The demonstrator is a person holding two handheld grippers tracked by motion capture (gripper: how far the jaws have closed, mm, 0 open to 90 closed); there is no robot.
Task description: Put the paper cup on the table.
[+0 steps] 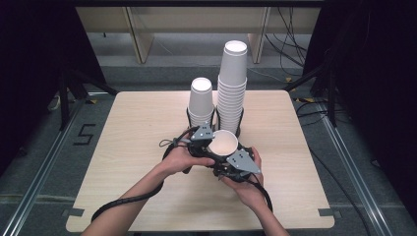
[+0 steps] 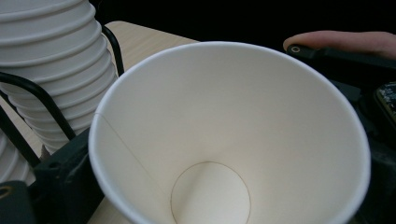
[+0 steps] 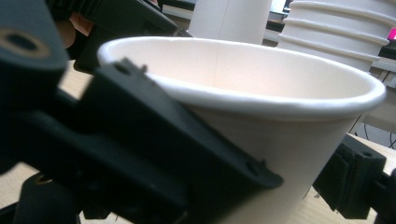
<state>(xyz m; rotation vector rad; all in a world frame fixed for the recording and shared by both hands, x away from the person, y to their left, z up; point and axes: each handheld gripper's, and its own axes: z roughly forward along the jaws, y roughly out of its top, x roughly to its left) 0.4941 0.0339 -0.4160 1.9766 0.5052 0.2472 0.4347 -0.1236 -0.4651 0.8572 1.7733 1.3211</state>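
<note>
Paper cup upright, clamped by right hand-held gripper; left hand-held gripper beside rim, grip impossible to tell

My high view looks down and forward over the table; both gripper views sit tight against the paper cup, shared by all.

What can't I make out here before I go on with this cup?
- Cup base: high view, hidden by both grippers and hands.
- Left gripper contact with the cup: left gripper view, the cup wall covers the pads.
- Right gripper far jaw: right gripper view, behind the cup.
- Tall stack count: rims too small in the high view, cut off at the frame edge in both gripper views.
</note>
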